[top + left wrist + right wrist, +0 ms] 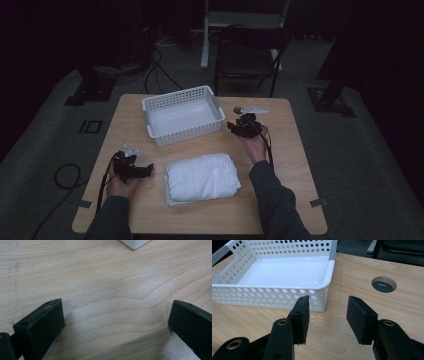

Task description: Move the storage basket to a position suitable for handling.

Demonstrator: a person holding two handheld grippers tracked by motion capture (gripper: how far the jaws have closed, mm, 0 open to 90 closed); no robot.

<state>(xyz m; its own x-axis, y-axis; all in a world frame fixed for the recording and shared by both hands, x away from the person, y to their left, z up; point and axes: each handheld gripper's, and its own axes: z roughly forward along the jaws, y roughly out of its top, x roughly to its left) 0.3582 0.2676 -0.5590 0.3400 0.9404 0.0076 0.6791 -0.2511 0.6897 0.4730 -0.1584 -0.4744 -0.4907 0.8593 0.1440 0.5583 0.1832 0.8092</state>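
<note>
The cloth (201, 178) lies folded on the table (295, 150), at 6 o'clock from the basket (183, 115). Both grippers are spread with nothing between (left gripper (142, 171) at 9 o'clock from the cloth, right gripper (235, 127) at 1 o'clock).

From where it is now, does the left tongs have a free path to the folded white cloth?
Probably yes: the left tongs sit open on bare table just beside the folded white cloth, nothing between them; the white basket lies farther back.
</note>
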